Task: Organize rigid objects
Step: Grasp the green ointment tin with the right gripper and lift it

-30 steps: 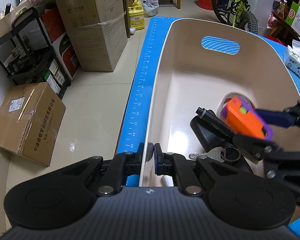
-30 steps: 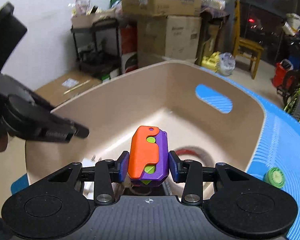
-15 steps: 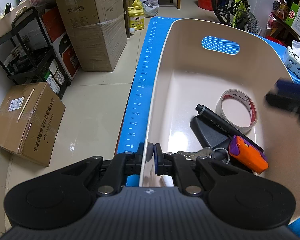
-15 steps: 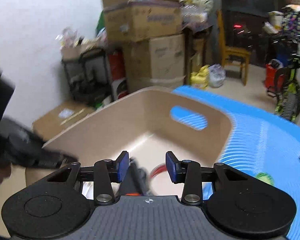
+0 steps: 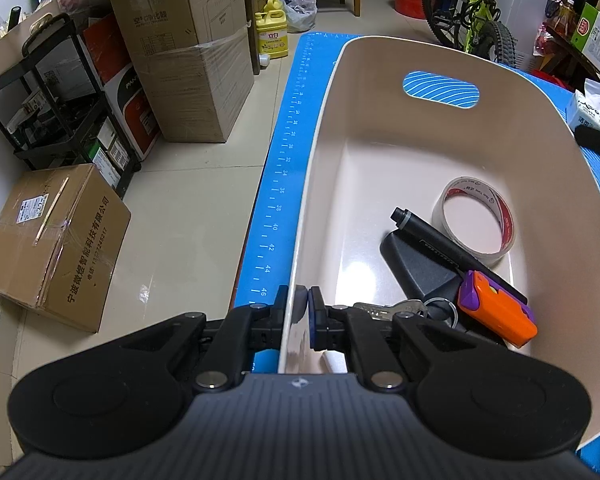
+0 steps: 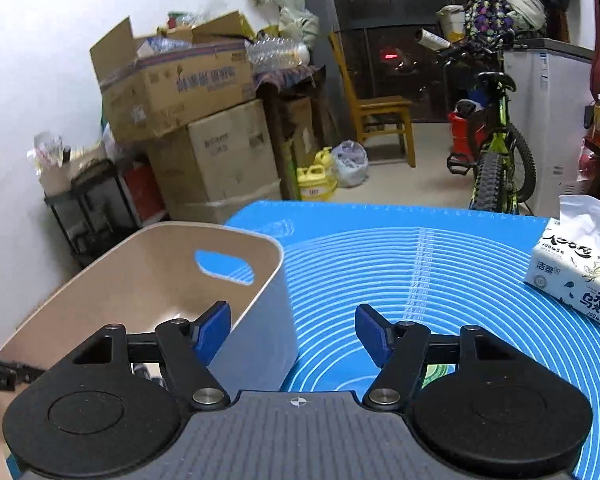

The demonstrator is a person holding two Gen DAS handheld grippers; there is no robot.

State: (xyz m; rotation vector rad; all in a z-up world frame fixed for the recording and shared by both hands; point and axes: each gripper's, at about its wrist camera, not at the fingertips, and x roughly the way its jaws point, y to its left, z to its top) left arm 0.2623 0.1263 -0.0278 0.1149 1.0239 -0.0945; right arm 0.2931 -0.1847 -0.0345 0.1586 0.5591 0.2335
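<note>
Left gripper [image 5: 302,312] clamps bin [image 5: 380,80] rim. Right gripper [image 6: 293,330] empty, jaws just opening, wide. Orange-purple toy [image 5: 498,308] lies in bin.

Empty right claw [image 6: 293,330], jaws just opening, beige bin [image 6: 148,276]

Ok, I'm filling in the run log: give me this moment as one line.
left gripper: shut on bin rim | right gripper: open, empty, jaws just opened | orange-purple toy: in bin

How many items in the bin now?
5: tape roll, black marker, dark wedge, keys, orange-purple toy. Tongs may hide more.
</note>
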